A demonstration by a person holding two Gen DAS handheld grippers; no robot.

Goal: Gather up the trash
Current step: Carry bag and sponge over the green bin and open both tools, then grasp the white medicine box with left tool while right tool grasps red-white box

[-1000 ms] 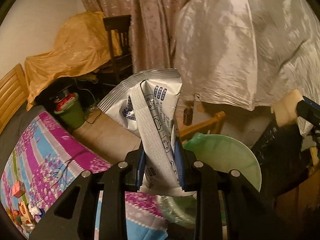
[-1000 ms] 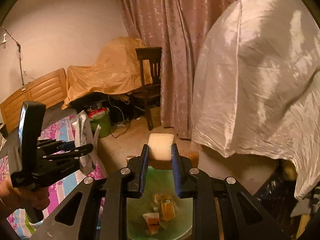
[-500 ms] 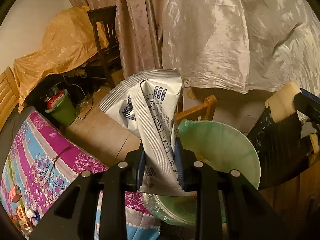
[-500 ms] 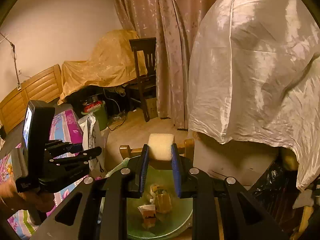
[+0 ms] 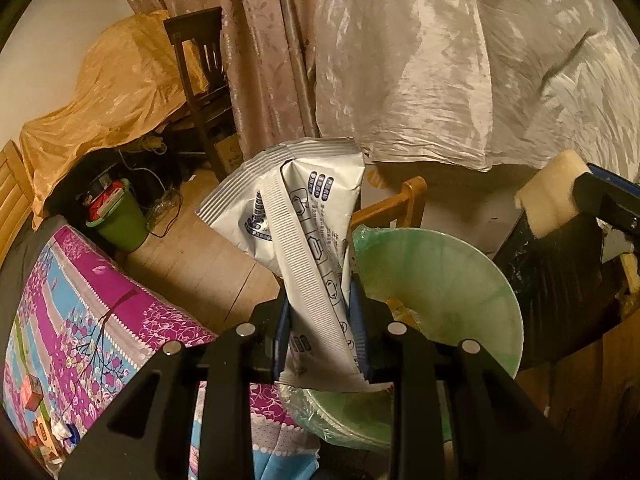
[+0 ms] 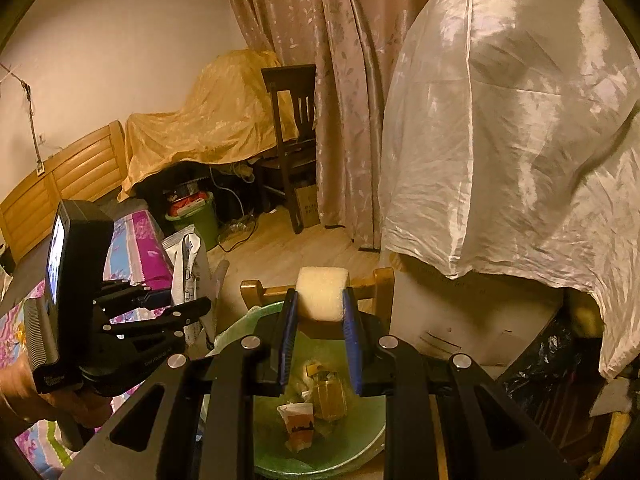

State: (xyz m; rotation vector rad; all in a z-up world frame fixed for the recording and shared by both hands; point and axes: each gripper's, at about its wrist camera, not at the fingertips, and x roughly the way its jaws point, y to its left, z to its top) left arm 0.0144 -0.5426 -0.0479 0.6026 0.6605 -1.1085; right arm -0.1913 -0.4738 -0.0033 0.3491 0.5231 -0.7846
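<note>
Bin (image 6: 352, 436) below and just ahead of my right gripper (image 6: 320, 312), clenched on a foam block (image 6: 322, 294). My left gripper (image 5: 320, 320) clamps a silver wrapper (image 5: 304, 232), long axis upright; the bin sits right of those fingers, close.

A dark wooden chair (image 6: 294, 136) stands against the patterned beige curtain (image 6: 332, 60). Beside it, a golden-yellow cloth (image 6: 208, 120) drapes furniture. A large white crinkled sheet (image 6: 512, 128) covers a bulky shape. A purple floral bedspread (image 5: 80, 320) lies nearby.
</note>
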